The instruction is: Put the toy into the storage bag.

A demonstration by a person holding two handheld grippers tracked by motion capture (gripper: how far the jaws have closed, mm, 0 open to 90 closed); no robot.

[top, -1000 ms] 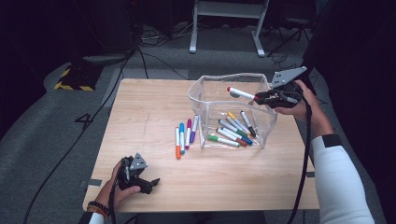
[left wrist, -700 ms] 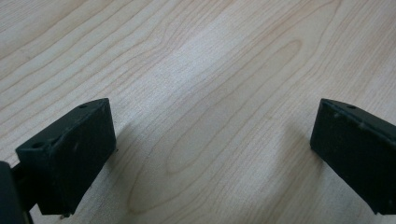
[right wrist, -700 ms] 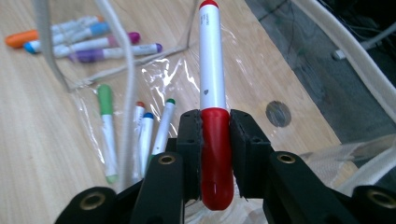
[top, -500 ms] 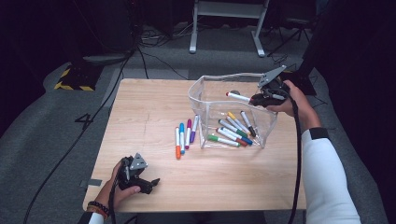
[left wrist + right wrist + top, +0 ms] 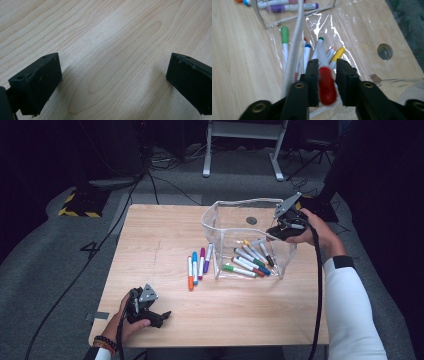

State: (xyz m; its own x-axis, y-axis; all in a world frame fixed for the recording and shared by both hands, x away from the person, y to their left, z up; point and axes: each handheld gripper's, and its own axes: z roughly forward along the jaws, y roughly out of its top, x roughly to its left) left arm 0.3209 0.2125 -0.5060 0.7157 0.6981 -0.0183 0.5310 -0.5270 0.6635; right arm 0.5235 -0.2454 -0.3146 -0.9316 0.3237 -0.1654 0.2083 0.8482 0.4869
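A: High view first. What's around the work?

B: A clear pouch (image 5: 250, 242) stands open on the table (image 5: 165, 235), toward its right edge, with a heap of markers (image 5: 252, 260) lying in it. Four loose markers (image 5: 197, 267) lie on the wood just left of the pouch. The right gripper (image 5: 272, 234) sits over the pouch's far right rim, and the pouch wall stands between it and the loose ones. The left gripper (image 5: 162, 315) rests near the table's near left corner, well apart from everything

A: Any writing?

B: A dark mark like a "4" on the floor left of the table; nothing else I can read

A: Left gripper view?

B: Its jaws stand wide apart with bare wood (image 5: 107, 50) between them, nothing held. Both jaws are cut off by the frame

A: Right gripper view?

B: A red-capped marker (image 5: 325, 83) hangs between the jaws, blurred, cap toward the camera and body pointing down into the pouch. The jaws have just been opening; there are small gaps on both sides of the cap, so the pads no longer press on it. Below lie green (image 5: 285, 40), blue, yellow (image 5: 338, 53) and other capped markers under creased plastic. The pouch's white rim (image 5: 295, 40) crosses in front of some. A purple marker (image 5: 292, 7) outside carries print too small to read. A round metal disc (image 5: 385, 51) is set in the wood to the right
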